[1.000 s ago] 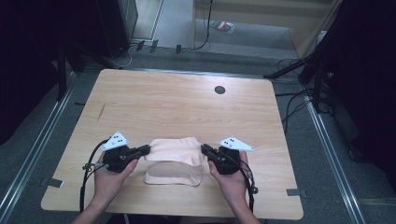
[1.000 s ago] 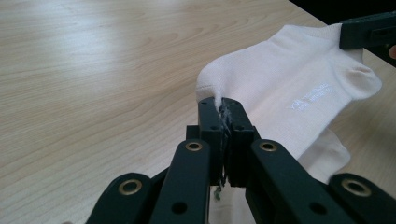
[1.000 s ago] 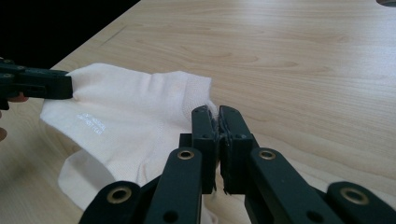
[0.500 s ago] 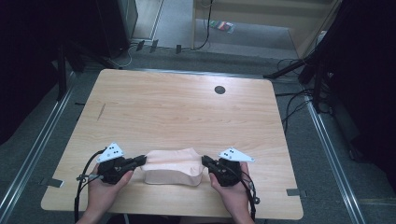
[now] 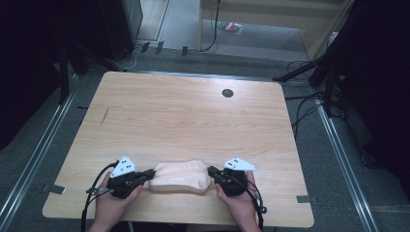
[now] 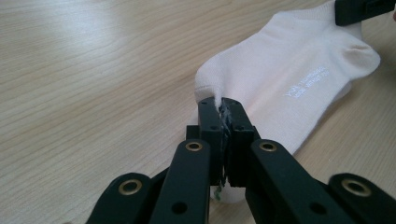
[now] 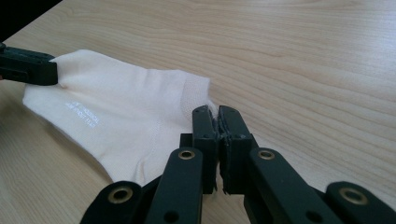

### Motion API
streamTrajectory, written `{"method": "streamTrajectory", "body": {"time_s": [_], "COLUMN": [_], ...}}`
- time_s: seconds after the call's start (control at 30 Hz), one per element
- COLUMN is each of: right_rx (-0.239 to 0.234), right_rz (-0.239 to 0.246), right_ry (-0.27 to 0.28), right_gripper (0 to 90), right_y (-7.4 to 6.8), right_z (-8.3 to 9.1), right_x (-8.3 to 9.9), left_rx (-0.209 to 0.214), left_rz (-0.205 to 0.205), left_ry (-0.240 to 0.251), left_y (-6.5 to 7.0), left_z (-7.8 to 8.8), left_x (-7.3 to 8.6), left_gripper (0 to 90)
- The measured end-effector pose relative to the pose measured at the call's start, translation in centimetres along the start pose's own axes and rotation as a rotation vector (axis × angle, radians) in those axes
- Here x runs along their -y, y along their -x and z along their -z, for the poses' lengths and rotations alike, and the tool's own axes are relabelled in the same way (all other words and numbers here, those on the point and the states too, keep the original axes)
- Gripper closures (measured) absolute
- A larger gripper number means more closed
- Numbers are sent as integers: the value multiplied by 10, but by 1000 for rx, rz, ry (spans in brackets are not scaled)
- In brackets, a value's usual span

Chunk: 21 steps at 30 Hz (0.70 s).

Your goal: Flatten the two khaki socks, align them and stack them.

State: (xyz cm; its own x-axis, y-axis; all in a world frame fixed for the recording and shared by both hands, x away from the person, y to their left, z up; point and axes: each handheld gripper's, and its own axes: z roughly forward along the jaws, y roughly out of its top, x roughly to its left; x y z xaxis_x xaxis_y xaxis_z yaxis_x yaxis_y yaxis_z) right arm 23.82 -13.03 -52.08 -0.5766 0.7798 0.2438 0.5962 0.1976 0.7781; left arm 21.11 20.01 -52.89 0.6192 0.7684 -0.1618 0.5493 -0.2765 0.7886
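A pale peach ankle sock [image 5: 180,176] lies stretched across the near edge of the wooden table [image 5: 193,116]. My left gripper [image 5: 151,172] is shut on the sock's left end; in the left gripper view its jaws [image 6: 223,105] pinch a fold of the fabric [image 6: 289,70]. My right gripper [image 5: 211,171] is shut on the sock's right end, and the right gripper view has its jaws [image 7: 218,113] closed on the cuff edge of the sock [image 7: 121,116]. Small white lettering runs along the sock. Each gripper's view also catches the other gripper's black tip at the sock's far end.
A dark round cable hole [image 5: 227,93] sits in the table's far side. Metal rails [image 5: 29,159] run along both sides of the table on the grey carpet. Cables [image 5: 309,104] trail on the floor at the right. A person's hands [image 5: 111,205] hold both grippers at the near edge.
Both grippers have come toward the near edge and lower, carrying the sock with them. The sock now lies flatter and more stretched between them.
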Motion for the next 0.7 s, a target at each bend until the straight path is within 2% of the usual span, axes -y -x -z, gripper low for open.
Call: {"method": "streamTrajectory", "body": {"time_s": [0.27, 0.7], "right_rx": [-4, 14], "right_rz": [20, 40], "right_ry": [-12, -36], "right_gripper": [866, 865], "right_y": [-4, -1], "right_z": [-4, -11], "right_x": [2, 8], "left_rx": [-27, -28], "left_rz": [-37, -40], "left_ry": [-23, -53], "left_y": [2, 5], "left_z": [0, -7], "left_x": [3, 8], "left_gripper": [891, 889]}}
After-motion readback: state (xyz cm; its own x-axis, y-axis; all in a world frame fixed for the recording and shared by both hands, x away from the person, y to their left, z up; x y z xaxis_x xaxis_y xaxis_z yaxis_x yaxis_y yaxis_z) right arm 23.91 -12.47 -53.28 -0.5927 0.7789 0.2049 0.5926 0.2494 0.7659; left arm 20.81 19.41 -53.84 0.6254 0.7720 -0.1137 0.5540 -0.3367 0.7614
